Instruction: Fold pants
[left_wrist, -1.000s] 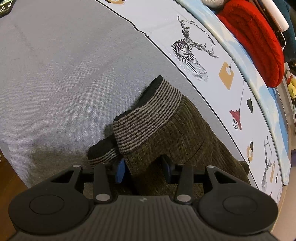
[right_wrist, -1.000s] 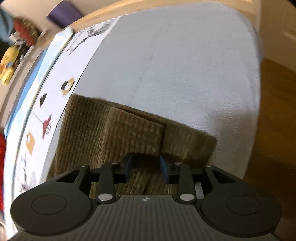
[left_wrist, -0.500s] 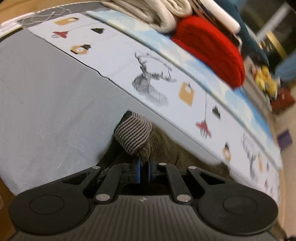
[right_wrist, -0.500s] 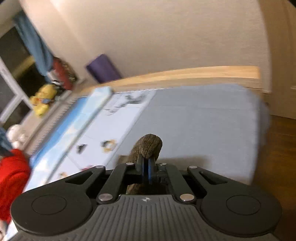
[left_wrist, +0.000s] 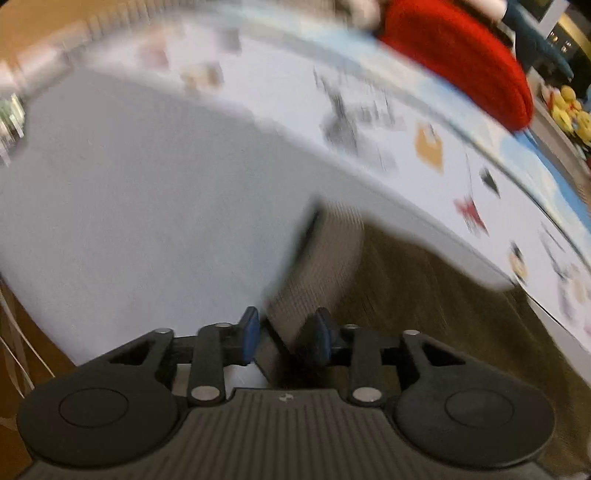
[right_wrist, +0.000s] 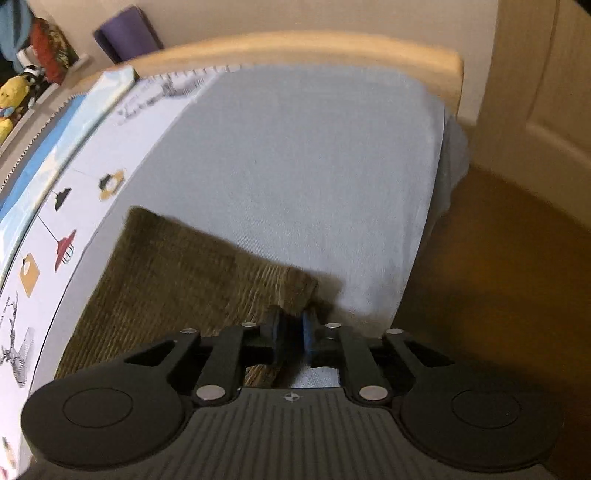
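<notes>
Right wrist: right gripper (right_wrist: 291, 330) nearly closed, pinching pants (right_wrist: 177, 273) corner; left gripper (left_wrist: 284, 334) parted, waistband (left_wrist: 325, 258) between, ungripped. Lay fold flat, edges aligned.

- Left wrist view looks along its fingers (left_wrist: 251, 328), low and close over the pants (left_wrist: 424, 295).
- Right wrist view, equally close, shares those pants (right_wrist: 177, 273) and grey sheet (right_wrist: 295, 166).

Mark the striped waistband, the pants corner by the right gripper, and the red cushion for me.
striped waistband (left_wrist: 325, 266), left wrist view, middle of the ribbed band.
pants corner (right_wrist: 295, 288), right wrist view, corduroy tip just ahead of the fingers.
red cushion (left_wrist: 461, 55), left wrist view, its top face.
</notes>
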